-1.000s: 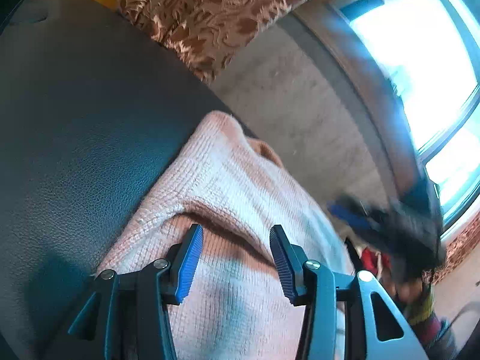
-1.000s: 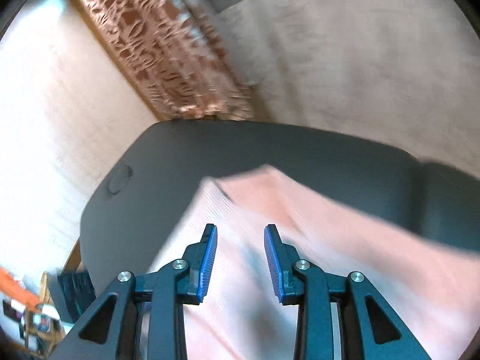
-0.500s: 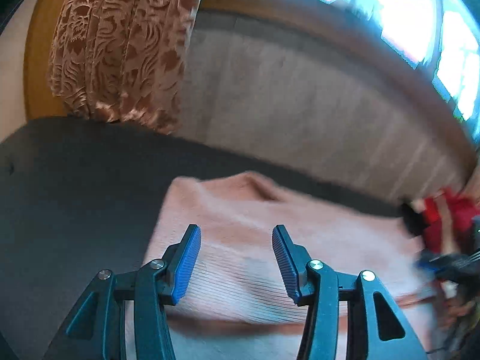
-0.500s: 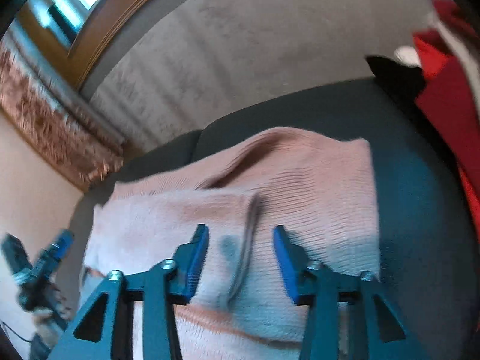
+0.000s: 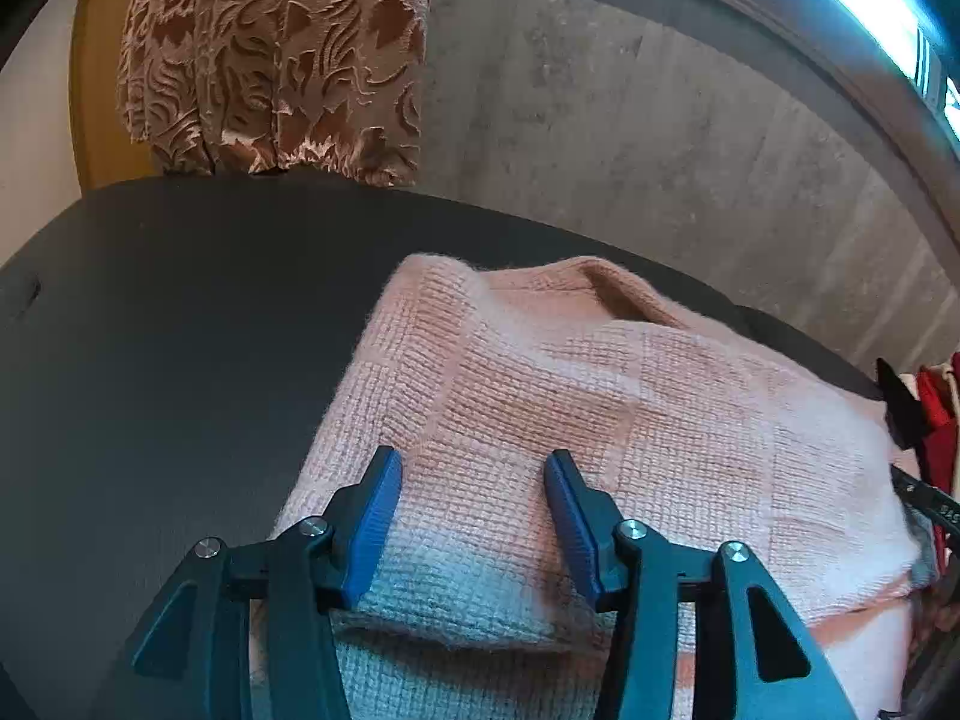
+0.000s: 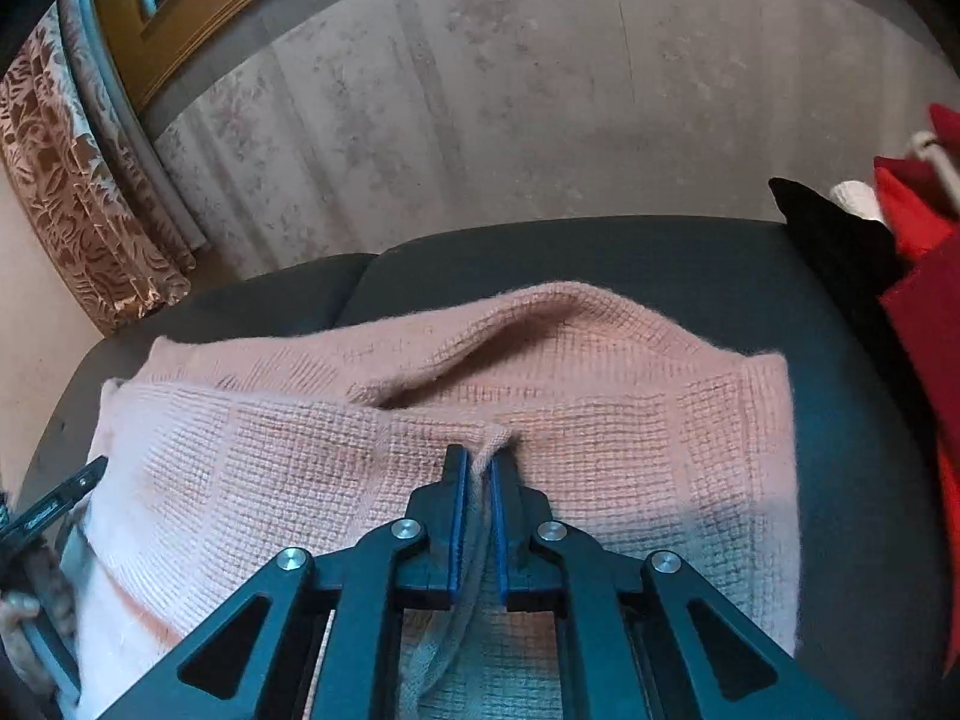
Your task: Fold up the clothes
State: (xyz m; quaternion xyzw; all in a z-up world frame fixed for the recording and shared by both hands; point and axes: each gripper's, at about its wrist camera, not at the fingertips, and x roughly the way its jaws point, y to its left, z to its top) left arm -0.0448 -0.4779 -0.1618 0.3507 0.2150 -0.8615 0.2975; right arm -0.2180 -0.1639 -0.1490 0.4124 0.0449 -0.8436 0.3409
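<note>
The pink sweater (image 6: 630,420) lies partly folded on the dark seat (image 6: 600,258), right gripper (image 6: 478,468) pinching its folded edge, left gripper (image 5: 474,480) spread above it, more folds likely remaining.

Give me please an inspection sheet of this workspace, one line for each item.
Surface: dark grey cushioned seat.
Job's things: pink knitted sweater, partly folded, lying on the seat.
Clutter: red and black garments at the right edge.
Grippers: left gripper open over the sweater; right gripper shut on a sweater edge.
Cables: nothing seen.
Surroundings: grey wall, patterned brown curtain, window frame.
</note>
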